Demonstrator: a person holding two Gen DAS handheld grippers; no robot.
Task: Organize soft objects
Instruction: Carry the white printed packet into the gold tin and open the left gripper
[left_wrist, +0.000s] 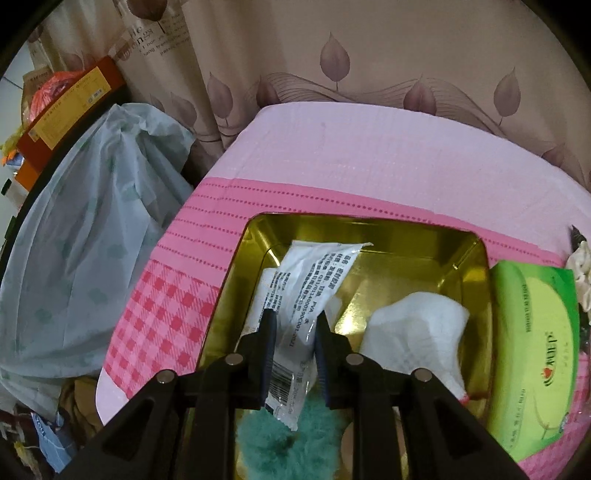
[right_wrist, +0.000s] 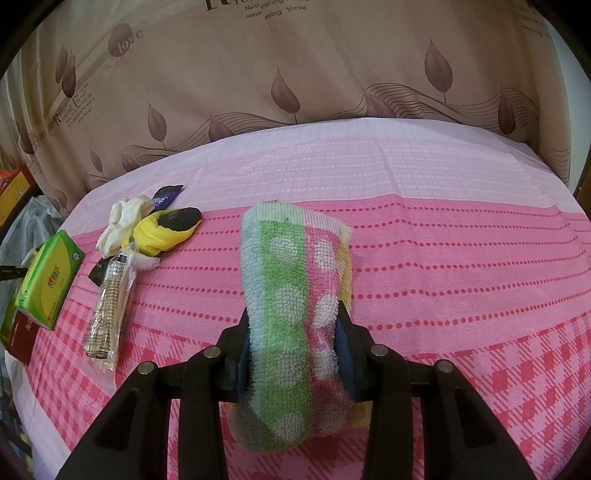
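A gold tin (left_wrist: 406, 251) stands open on the pink cloth. In it lie a white wad (left_wrist: 417, 332), a teal fluffy thing (left_wrist: 280, 443) and a white printed packet (left_wrist: 314, 280) that leans toward the far wall. My left gripper (left_wrist: 295, 323) hangs over the tin with the packet between its pads, both of which touch the packet's edges. My right gripper (right_wrist: 293, 317) is shut on a rolled towel (right_wrist: 291, 266) striped blue, green and pink, whose far end rests on the cloth.
A green tissue pack (left_wrist: 535, 350) lies right of the tin. Beyond it are white and yellow gloves (right_wrist: 162, 230), a dark wrapper (right_wrist: 166, 194) and a clear pack of sticks (right_wrist: 107, 314). A pale plastic bag (left_wrist: 92, 240) and boxes (left_wrist: 70, 107) crowd the left; a curtain hangs behind.
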